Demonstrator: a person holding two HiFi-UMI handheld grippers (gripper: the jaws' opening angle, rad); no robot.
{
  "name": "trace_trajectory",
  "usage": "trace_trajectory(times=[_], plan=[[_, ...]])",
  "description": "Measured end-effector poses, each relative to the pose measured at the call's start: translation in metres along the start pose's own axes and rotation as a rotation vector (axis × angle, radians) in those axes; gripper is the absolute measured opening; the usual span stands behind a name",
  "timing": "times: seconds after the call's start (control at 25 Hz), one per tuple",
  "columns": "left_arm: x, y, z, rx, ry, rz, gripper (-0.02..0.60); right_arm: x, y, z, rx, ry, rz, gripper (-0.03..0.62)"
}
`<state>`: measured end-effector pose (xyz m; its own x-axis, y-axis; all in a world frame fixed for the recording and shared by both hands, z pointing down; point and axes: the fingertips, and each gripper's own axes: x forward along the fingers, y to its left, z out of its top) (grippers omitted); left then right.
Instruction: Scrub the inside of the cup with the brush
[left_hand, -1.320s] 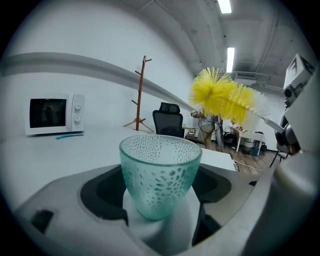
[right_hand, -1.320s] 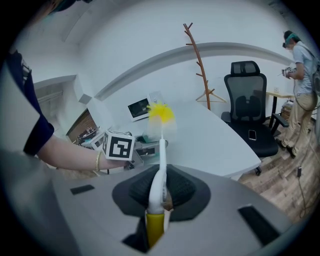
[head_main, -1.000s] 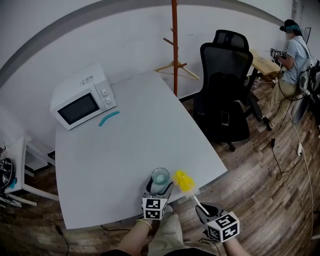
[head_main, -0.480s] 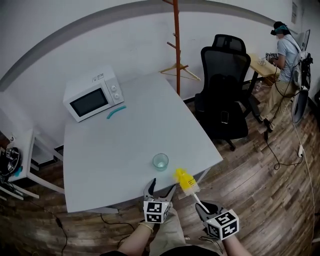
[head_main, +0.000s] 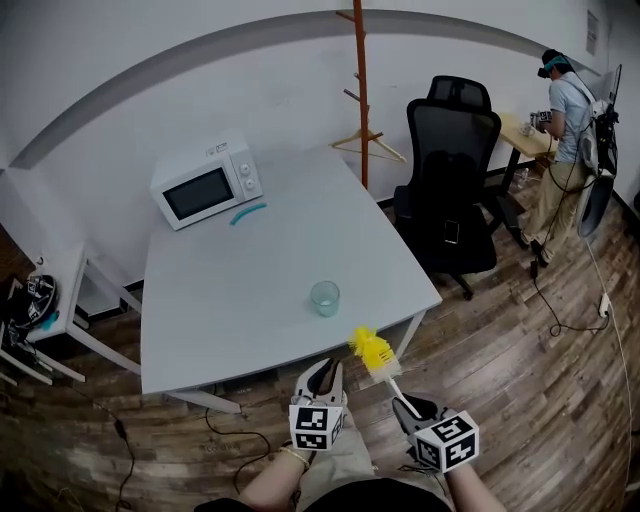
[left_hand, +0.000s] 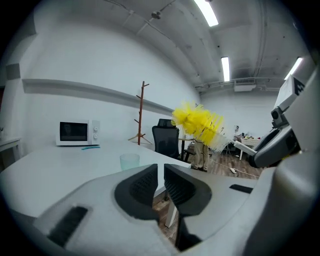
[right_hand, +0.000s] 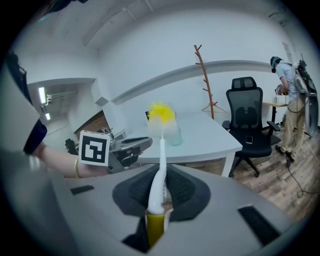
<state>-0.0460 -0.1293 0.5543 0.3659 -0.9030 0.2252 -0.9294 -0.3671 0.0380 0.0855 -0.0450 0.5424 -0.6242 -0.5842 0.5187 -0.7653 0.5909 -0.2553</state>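
- A white bench (head_main: 230, 290) is standing on a wood floor (head_main: 500, 350) in an office room and is filling the centre-left of the head view. A microwave (head_main: 207, 183) and a teal strip (head_main: 247, 213) are sitting at its upper-left end.
- The cup (head_main: 324, 297), clear and upright, is standing alone on the bench near its lower-right edge, apart from both claws.
- The left claw (head_main: 325, 366), at low centre, is hanging off the bench edge below the cup. Its jaws have just been closing and are standing almost together, with nothing between them.
- The right claw (head_main: 403, 404), at lower right, is pinching the white handle of the brush (head_main: 374, 352). The yellow bristle head is pointing up towards the cup and is not touching it.
- A black office chair (head_main: 450, 180) and a wooden coat stand (head_main: 361, 90) are standing at upper centre-right, and a person (head_main: 565, 130) is standing in the upper right corner.
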Motion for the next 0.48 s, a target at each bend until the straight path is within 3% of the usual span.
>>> trace_trajectory(times=[0.12,0.48], plan=[[-0.017,-0.013,0.006,0.009,-0.010,-0.013,0.020,-0.010,0.006,-0.006,-0.008,-0.005,0.006,0.052],[-0.050,-0.036,0.009,-0.010,-0.006,-0.010,0.018,-0.025,0.015,-0.023,-0.068,0.016,0.002,0.052]])
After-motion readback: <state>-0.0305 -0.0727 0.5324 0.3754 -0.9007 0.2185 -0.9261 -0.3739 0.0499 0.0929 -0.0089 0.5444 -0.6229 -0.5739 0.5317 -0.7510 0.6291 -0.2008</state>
